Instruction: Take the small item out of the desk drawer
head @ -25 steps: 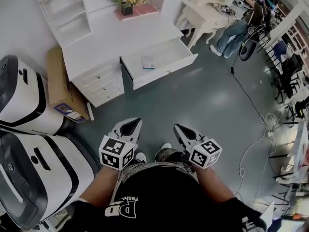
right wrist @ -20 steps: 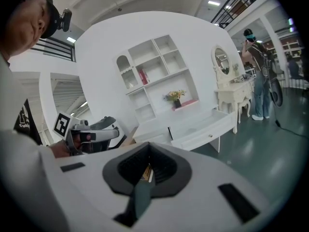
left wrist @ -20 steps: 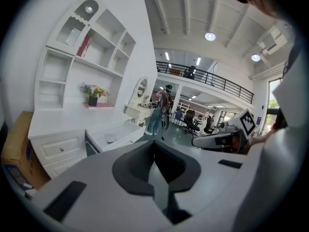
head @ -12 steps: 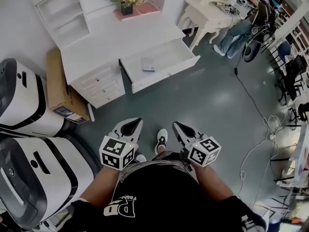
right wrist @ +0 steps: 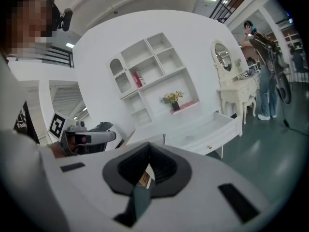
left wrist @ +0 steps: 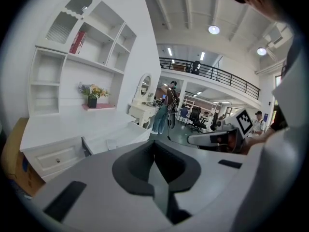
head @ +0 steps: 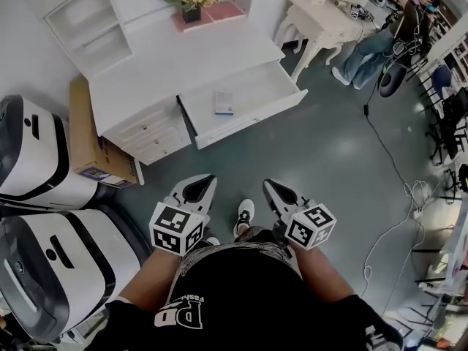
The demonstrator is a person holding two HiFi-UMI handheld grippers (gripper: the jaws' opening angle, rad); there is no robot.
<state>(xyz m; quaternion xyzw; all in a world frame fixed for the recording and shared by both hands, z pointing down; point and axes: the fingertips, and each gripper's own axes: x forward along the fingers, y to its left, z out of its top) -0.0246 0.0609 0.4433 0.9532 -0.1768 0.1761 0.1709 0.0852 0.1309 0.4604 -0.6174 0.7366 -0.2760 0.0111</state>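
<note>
A white desk (head: 183, 64) stands ahead with its wide drawer (head: 252, 104) pulled out. In the drawer lies a small flat white and blue item (head: 224, 102), also seen in the left gripper view as a pale card (left wrist: 112, 143). My left gripper (head: 207, 179) and right gripper (head: 268, 185) hang side by side over the floor in front of my body, well short of the drawer. Both are shut with nothing between their jaws. In the gripper views the left gripper (left wrist: 154, 145) and the right gripper (right wrist: 147, 148) each show jaws meeting in one seam.
A cardboard box (head: 91, 134) leans at the desk's left side. Two large white machines (head: 33, 156) (head: 58, 269) stand at my left. A white dressing table (head: 325, 20) and a seated person (head: 373, 50) are at the back right. A cable (head: 387, 167) runs over the grey-green floor.
A shoe has stepped forward between the grippers and the desk has drifted slightly down and left in view. Both grippers keep their place and stay shut.
</note>
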